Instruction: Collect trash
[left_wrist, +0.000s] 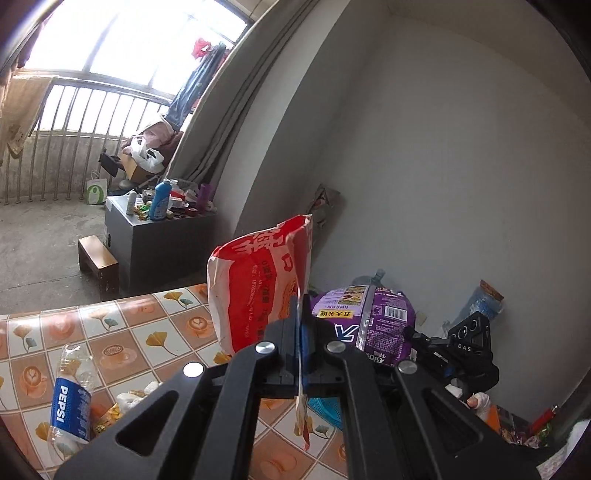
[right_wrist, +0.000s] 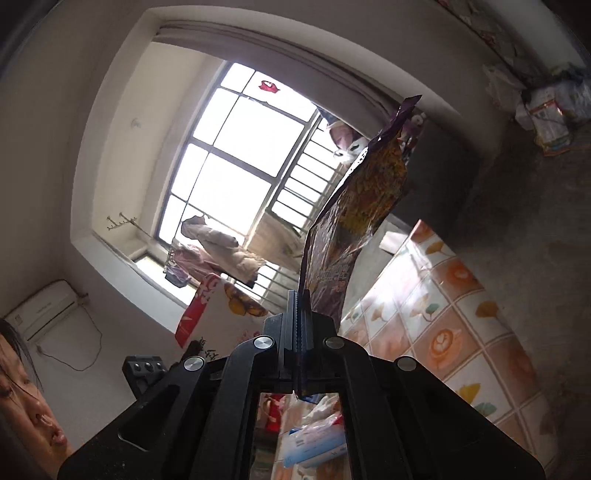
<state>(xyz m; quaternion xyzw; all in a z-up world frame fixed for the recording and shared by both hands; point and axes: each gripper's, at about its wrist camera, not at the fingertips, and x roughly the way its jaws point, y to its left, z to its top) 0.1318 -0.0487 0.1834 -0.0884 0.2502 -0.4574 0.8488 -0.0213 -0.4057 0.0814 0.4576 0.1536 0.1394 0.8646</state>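
crinkled red paper bag (left_wrist: 258, 280) pinched in left claw (left_wrist: 300, 314).

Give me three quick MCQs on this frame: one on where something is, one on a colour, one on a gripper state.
1. Where is the Pepsi bottle?
A. lying on the patterned table
B. in the left gripper
C. on the grey cabinet

2. What colour is the wrapper in the right gripper?
A. green
B. purple
C. white

3. How is the left gripper?
A. wide open, empty
B. shut on nothing
C. shut on the red and white bag

Answers:
1 A, the bottle lies on its side on the table.
2 B, the purple wrapper rises from its closed fingers.
3 C, the red and white bag is pinched between its fingers.
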